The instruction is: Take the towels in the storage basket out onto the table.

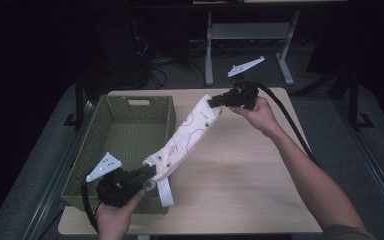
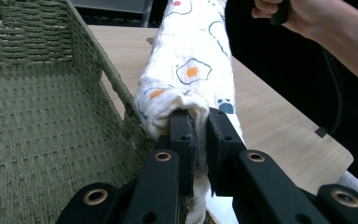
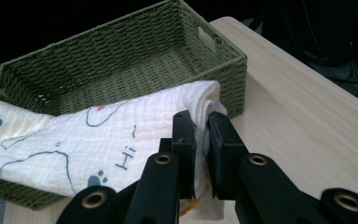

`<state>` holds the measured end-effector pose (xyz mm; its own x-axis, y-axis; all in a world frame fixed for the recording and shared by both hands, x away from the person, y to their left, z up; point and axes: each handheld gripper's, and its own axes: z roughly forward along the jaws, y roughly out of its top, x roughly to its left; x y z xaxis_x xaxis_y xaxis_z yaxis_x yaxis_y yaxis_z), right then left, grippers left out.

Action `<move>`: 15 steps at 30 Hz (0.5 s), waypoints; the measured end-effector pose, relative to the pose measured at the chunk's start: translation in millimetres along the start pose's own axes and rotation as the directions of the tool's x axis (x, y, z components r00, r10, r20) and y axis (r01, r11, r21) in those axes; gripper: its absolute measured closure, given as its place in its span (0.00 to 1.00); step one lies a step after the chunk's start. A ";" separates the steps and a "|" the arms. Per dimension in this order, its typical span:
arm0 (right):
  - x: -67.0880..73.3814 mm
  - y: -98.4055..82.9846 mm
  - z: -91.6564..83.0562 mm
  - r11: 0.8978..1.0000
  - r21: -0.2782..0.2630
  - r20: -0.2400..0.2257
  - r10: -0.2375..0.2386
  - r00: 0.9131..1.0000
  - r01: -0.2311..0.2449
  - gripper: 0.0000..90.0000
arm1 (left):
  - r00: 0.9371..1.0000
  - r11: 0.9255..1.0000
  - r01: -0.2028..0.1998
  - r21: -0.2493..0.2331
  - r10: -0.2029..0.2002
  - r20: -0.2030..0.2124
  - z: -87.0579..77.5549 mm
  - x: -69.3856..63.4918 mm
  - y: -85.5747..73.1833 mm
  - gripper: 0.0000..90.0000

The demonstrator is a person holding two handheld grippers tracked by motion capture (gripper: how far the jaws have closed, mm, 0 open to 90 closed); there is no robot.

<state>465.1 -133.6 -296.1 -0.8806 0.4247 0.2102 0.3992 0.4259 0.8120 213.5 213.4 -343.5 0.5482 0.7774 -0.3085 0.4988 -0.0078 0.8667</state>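
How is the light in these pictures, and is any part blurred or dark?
High view: the table is lit, the room behind is nearly black, and the cloth is slightly soft. Left gripper view: the cloth is bright and sharp, the near tongs a little soft. Right gripper view: the basket is sharp, the background dark.

You see the table (image 1: 240, 165) lit evenly from above, with soft shadows; the room toward twelve o'clock stays very dark. Both gripper views are sharp, without glare.
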 end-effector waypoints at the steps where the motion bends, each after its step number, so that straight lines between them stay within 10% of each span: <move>1: 0.2 2.0 3.2 1.000 0.002 -0.010 0.006 1.000 -0.006 0.91 | 1.000 1.000 0.000 -0.002 0.000 -0.003 -1.3 0.8 -0.2 0.91; 15: 1.9 25.1 46.9 1.000 0.016 -0.057 -0.015 0.998 0.016 0.91 | 0.999 0.999 0.027 -0.028 -0.028 -0.037 -18.9 12.9 -6.1 0.91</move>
<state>485.4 -84.7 -300.9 -0.8995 0.3723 0.2288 0.3894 0.4452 0.8063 204.9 235.4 -345.4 0.5088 0.8001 -0.3177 0.4946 0.0304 0.8686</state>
